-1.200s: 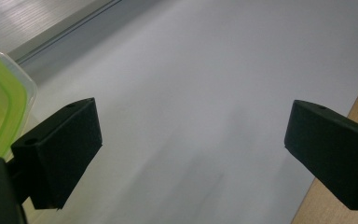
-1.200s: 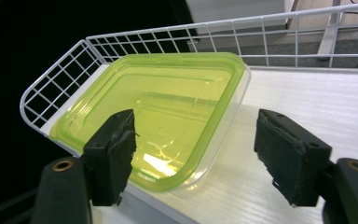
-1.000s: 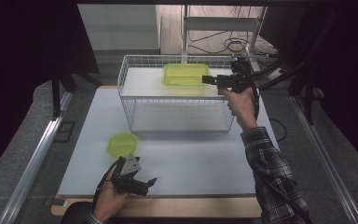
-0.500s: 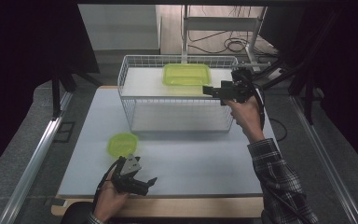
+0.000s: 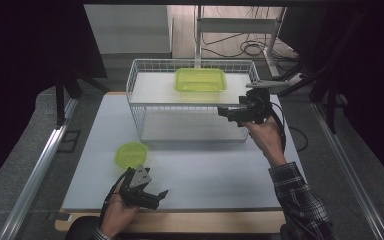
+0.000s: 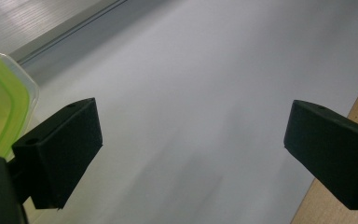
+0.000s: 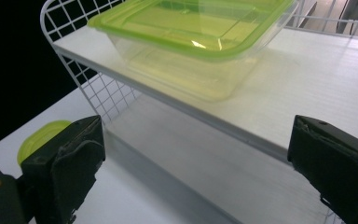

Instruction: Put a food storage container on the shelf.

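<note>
While the left gripper [image 5: 152,196] rests low at the worktop's [image 5: 220,172] near edge, its fingers [image 6: 58,151] spread wide on nothing, the small green container [image 5: 131,154] sits just beyond it, probably next in line. Further right, the wire rack [image 5: 140,107] carries the lidded green tub [image 5: 200,80] on its upper shelf, set squarely and apart from any grip. At the rack's right end, the right gripper [image 5: 228,113] points toward it; its fingers [image 7: 65,165] have just been opening, nothing between them, consistent with a finished placement.
</note>
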A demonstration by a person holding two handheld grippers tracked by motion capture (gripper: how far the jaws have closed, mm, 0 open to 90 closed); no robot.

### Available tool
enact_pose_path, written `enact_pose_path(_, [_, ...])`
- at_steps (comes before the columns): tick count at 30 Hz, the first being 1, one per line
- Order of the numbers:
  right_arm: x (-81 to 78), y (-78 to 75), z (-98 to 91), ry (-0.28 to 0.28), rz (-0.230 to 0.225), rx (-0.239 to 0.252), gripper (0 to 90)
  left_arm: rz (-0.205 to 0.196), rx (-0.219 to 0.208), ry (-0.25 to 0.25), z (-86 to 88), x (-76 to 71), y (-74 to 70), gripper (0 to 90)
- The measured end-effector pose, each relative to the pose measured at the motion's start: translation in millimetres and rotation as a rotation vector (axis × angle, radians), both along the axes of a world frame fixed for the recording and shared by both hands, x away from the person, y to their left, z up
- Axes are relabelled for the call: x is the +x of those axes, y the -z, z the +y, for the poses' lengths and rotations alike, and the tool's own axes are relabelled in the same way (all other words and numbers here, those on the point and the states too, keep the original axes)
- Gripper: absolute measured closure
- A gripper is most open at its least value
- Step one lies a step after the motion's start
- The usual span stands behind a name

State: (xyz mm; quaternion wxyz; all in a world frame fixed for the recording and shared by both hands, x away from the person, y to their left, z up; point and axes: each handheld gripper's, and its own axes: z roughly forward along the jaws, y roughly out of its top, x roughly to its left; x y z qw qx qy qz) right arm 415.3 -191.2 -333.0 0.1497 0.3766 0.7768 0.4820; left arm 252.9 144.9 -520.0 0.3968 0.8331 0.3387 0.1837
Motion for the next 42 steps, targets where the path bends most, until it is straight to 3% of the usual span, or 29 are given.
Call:
enact_pose_path(6, [-11.3,10.4,-1.3,-0.022,-0.025,-0.031,3.1,0.001,-0.003,-0.006,0.1,-0.1,0.0,3.9])
enact_pose_path(13, [-21.6,22.3,-4.8,-0.041,-0.023,-0.055,2.0,0.003,0.002,-0.007,0.3,0.0,-0.1,4.0])
enact_pose_path(22, [-36.5,45.8,-12.7,-0.045,-0.023,-0.066,1.0,0.005,0.011,-0.004,-0.3,0.0,0.4,3.9])
enact_pose_path(28, [-47.0,62.8,-15.1,-0.060,-0.027,-0.101,0.0,0.007,0.012,-0.004,-0.4,0.2,0.6,3.9])
enact_pose_path(42, [-71.6,96.8,-26.8,-0.029,-0.023,-0.120,0.0,0.007,0.023,-0.006,-1.4,-0.4,1.3,3.7])
